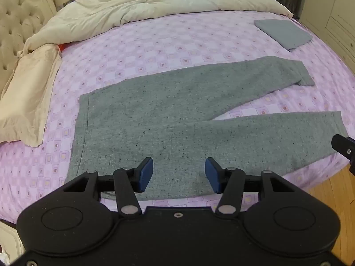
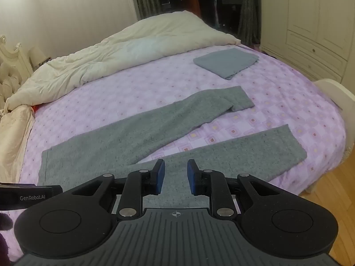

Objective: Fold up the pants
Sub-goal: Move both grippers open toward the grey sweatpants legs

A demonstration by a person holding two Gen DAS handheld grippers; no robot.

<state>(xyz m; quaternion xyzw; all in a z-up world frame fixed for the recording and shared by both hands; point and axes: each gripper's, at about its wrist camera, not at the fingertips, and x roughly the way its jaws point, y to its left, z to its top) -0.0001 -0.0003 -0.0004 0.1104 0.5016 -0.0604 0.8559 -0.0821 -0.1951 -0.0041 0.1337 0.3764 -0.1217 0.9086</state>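
One label: "GenRobot.AI", white on black, on the left hand-held gripper's body where it enters the right wrist view at the left edge; no other writing can be read.
Pants: grey pants [image 1: 168, 119] lie flat on the bed [image 1: 155, 44], near its front edge, waistband toward the pillow end, both legs spread apart toward the foot end with pink sheet showing between them.
Left hand-held gripper [image 1: 178, 175]: jaws wide apart, nothing between the blue pads; it hovers over the seat of the pants by the front edge, tilted down.
Right hand-held gripper [image 2: 176, 177]: jaws parted by a narrower gap, holding nothing; it hovers over the near leg just below the crotch, tilted down.
Contact: whether either one touches the cloth cannot be told.
Other cloth: a folded blue-grey cloth [image 2: 226, 63] lies well apart, toward the far foot corner; a cream duvet [image 2: 124, 51] is bunched along the far edge.
Hidden: the near edge of the pants is covered by both gripper bodies; the far leg's cuff is folded over; the dark doorway beyond the bed is hard to make out.
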